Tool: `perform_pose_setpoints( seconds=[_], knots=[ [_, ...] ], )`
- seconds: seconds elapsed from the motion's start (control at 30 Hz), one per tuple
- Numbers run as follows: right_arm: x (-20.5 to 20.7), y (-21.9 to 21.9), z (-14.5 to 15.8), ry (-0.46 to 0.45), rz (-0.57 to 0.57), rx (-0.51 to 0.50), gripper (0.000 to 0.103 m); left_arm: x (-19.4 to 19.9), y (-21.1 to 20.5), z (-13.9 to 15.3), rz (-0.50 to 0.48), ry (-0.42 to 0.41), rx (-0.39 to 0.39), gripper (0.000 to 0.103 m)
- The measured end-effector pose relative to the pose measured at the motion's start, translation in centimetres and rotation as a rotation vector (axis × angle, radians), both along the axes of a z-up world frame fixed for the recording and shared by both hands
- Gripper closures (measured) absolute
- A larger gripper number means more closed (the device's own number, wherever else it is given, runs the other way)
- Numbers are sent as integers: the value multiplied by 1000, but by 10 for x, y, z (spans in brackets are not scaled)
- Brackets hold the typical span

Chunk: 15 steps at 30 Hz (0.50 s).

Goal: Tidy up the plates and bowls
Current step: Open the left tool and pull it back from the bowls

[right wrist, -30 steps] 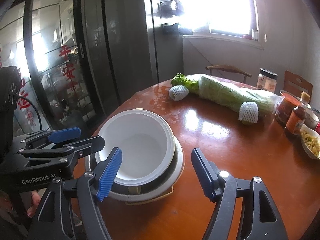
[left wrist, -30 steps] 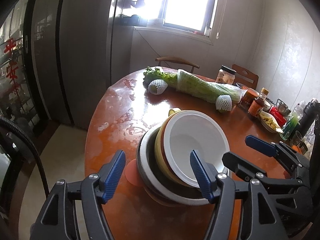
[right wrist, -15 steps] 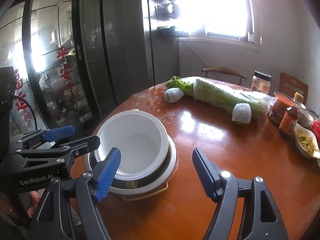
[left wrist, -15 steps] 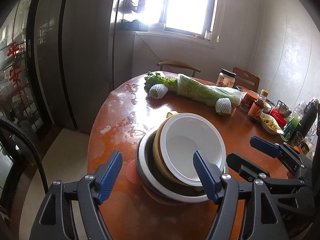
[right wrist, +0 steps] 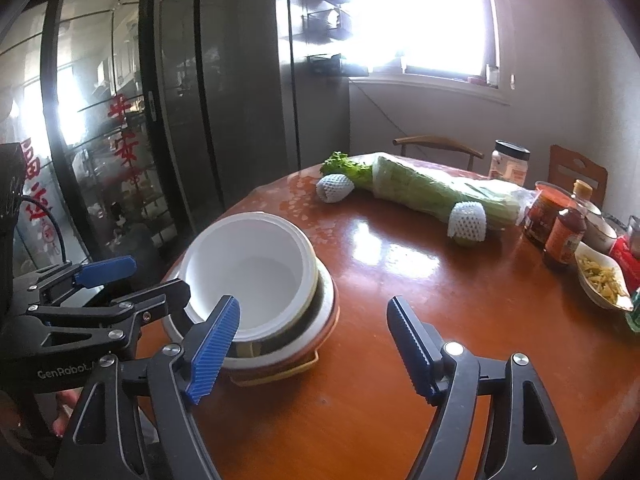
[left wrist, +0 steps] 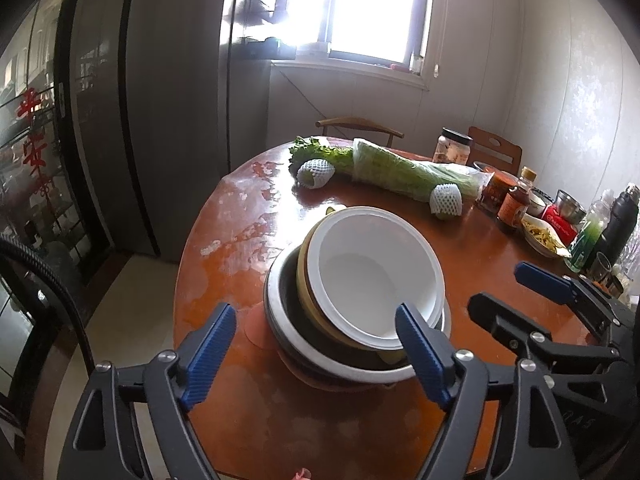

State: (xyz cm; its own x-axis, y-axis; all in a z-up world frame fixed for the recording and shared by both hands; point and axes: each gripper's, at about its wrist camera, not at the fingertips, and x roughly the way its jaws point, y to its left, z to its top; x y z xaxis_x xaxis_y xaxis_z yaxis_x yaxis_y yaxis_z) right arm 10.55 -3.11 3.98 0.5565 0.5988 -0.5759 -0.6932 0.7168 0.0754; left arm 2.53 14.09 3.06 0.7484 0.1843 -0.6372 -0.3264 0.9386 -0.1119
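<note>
A stack of bowls stands near the round wooden table's [left wrist: 280, 420] front left edge. A white bowl [left wrist: 372, 276] sits on top, nested in a yellow-brown bowl [left wrist: 306, 280] and a wide grey bowl [left wrist: 280, 320]. The stack rests on an orange plate [left wrist: 256, 330]. In the right wrist view the white bowl [right wrist: 252, 268] is at the left. My left gripper [left wrist: 316, 352] is open and empty, just in front of the stack. My right gripper [right wrist: 316, 340] is open and empty, to the right of the stack.
Wrapped celery [left wrist: 404, 172] and two fruits in foam nets [left wrist: 316, 172] lie at the far side. Jars, sauce bottles [right wrist: 564, 236], a dish of food [right wrist: 600, 280] and a black flask [left wrist: 618, 228] crowd the right edge. Chairs stand behind.
Both grippers have drawn back and up from the stack, so the bowls look smaller and farther. The stack has not moved.
</note>
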Motion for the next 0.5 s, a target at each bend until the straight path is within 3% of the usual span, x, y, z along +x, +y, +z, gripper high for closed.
perform_pose_setpoints(
  seconds=[0.37, 0.5],
  knots=[
    [-15, -20, 3, -22, -28, -3, 24, -11, -16, -4, 6, 9, 23, 16],
    [-22, -26, 3, -31, -38, -18, 24, -16, -21, -8, -5, 4, -22, 15]
  ],
)
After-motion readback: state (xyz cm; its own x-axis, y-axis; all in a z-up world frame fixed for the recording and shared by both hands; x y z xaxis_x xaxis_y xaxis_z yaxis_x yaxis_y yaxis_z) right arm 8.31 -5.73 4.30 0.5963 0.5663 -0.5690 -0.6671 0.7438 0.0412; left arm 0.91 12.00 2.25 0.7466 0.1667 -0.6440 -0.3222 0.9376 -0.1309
